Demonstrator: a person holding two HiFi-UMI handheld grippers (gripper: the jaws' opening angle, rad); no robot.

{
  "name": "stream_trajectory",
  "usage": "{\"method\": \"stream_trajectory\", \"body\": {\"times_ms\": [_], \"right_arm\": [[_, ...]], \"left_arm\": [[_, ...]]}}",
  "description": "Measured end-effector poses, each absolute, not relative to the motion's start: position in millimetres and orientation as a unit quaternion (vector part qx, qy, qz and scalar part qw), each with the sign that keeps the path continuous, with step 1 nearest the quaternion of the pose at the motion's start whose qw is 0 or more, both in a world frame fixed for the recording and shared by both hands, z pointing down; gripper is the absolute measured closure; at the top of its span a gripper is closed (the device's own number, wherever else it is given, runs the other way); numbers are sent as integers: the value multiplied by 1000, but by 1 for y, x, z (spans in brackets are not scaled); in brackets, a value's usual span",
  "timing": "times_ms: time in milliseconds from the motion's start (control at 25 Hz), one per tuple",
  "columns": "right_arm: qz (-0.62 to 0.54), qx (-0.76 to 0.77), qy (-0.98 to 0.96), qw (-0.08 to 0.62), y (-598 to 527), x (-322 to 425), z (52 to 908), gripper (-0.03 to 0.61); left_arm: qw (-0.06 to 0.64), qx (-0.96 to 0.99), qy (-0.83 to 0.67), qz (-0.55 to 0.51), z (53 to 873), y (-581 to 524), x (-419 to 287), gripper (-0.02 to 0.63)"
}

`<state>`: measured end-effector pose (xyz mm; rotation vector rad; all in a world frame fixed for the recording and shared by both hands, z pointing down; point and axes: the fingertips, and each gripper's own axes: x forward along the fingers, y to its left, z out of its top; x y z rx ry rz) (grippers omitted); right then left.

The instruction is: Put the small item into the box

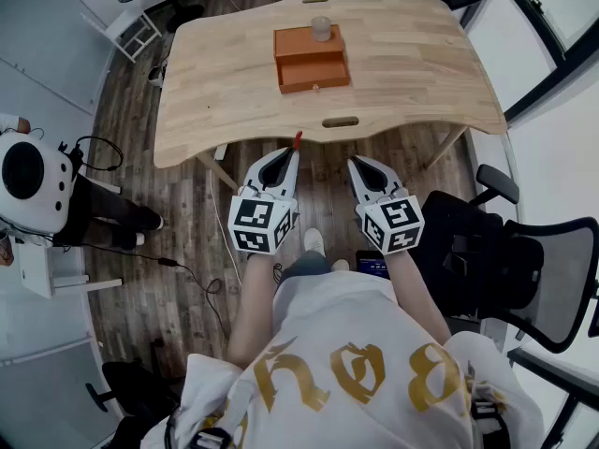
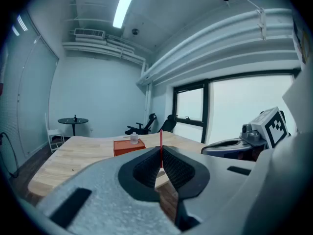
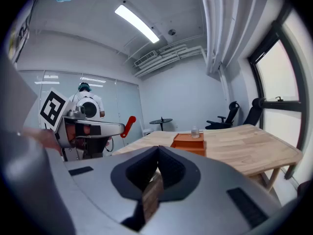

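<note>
One-handed, carry the thin red item (image 1: 298, 139), pinched in the left gripper (image 1: 293, 154), past the tabletop's (image 1: 402, 64) near edge to the orange box (image 1: 312, 61) toward the far edge, holding the closed, empty right gripper (image 1: 355, 163) clear.

Red item (image 2: 160, 148) lower end hidden, chair (image 1: 558, 279) cropped

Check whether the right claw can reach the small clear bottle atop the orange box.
Probably, with a lean: the wooden table is bare before the clear bottle, but the shut right claw hangs short of the table's edge.
</note>
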<state>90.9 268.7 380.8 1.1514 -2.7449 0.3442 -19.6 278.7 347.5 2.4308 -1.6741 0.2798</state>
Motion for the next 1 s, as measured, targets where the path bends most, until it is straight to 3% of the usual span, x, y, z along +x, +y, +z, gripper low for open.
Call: {"method": "stream_trajectory", "body": {"times_ms": [1000], "right_arm": [[143,386,-910,48,277,114,382,566]], "left_arm": [[79,813,-569,91,346,291,-4,595]]}}
